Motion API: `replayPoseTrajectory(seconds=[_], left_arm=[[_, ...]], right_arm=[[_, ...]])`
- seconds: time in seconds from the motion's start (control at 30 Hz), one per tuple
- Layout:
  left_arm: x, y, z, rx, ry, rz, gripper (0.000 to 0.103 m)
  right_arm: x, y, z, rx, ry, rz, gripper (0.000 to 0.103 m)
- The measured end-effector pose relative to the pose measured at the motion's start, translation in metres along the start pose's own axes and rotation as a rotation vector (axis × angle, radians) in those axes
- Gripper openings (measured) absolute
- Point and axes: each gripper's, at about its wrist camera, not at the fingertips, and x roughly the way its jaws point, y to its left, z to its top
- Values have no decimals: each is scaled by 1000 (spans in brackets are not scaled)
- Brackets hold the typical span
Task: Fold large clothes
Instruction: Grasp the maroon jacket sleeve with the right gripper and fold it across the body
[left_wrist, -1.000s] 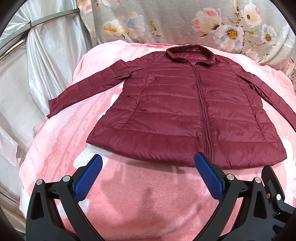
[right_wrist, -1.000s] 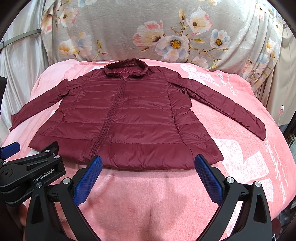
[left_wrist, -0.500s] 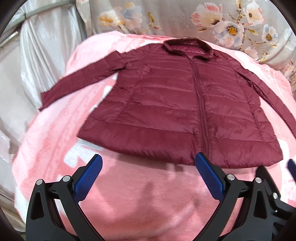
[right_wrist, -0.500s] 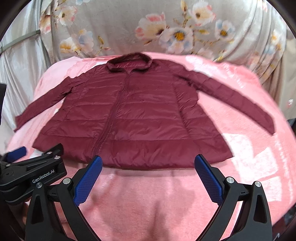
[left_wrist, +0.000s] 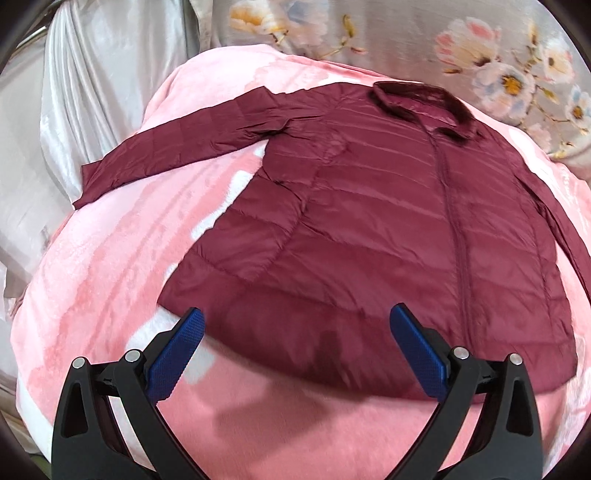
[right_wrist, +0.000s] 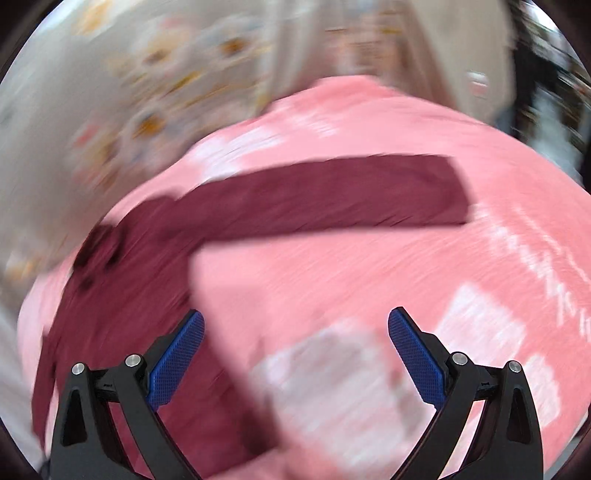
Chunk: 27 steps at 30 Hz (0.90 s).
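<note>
A maroon quilted jacket lies flat and zipped on a pink blanket, collar at the far side, sleeves spread out. My left gripper is open and empty, hovering just above the jacket's lower hem near its left corner. The right wrist view is blurred by motion. It shows the jacket's right sleeve stretched out to the right and part of the body at the left. My right gripper is open and empty above the blanket, below the sleeve.
A floral cloth hangs behind the blanket. Shiny white sheeting drapes at the left. The blanket drops away at its left and near edges.
My left gripper has moved forward over the jacket's lower hem. My right gripper has swung quickly to the right, toward the right sleeve; its view has blurred.
</note>
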Motion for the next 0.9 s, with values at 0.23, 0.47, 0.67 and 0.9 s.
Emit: replayPoseTrajectory(seconds=[0.23, 0.47, 0.67, 0.9], left_arm=[[25, 5, 25, -22, 1, 12, 98], [48, 6, 48, -37, 4, 34, 98], [64, 9, 62, -48, 10, 62, 98], [74, 23, 75, -102, 13, 95, 98]], right_arm=[[54, -86, 47, 220, -26, -159, 95], [88, -125, 52, 359, -12, -191, 78], [106, -89, 80, 271, -29, -139, 12], [64, 122, 98, -130, -152, 256, 10]])
